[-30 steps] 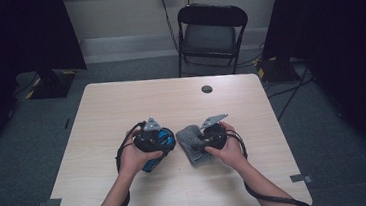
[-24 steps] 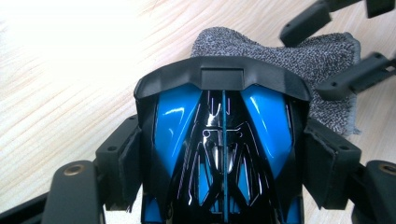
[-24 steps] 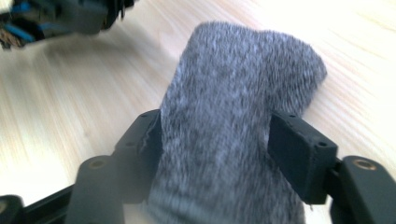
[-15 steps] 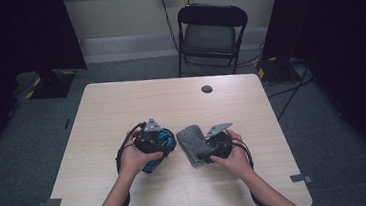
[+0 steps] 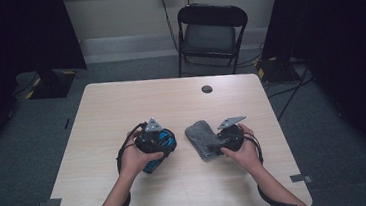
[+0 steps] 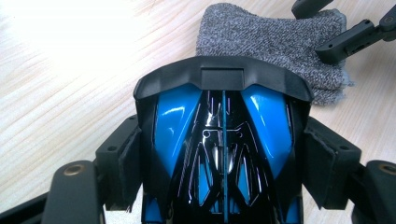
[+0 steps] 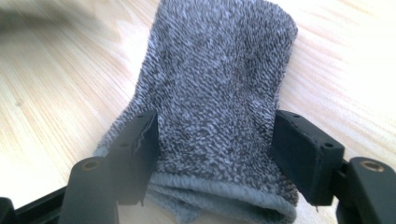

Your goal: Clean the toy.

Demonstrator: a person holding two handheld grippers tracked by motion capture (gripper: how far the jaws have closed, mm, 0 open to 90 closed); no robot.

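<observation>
Left claw (image 6: 219, 154) is clamped on a glossy blue-and-black plastic toy car (image 6: 219, 140); both pads press against the car's flanks in the left gripper view. From the high view the left hand (image 5: 138, 157) holds this claw over the left-centre of the pale wood-grain counter (image 5: 121, 108), with the toy car (image 5: 157, 148) at or just above the surface; contact with the counter cannot be told.

Right claw (image 7: 215, 154) stands part-way wide, and its jaws have just been opening. The cuffed end of a grey knitted fabric sock (image 7: 219, 93) lies between the jaws. The left pad sits at the sock's edge; the right pad stands just clear of the fabric, so no squeeze on it is seen. The sock lies flat on the counter, stretching away from the claw.

High view: the sock (image 5: 201, 136) lies right of centre, between the two claws, with the right hand (image 5: 240, 150) just beside its right end. In the left gripper view the sock (image 6: 271, 42) lies just beyond the car's front.

A small dark round disc (image 5: 207, 89) sits well apart, near the far edge. A black folding chair (image 5: 210, 33) stands beyond the counter.
</observation>
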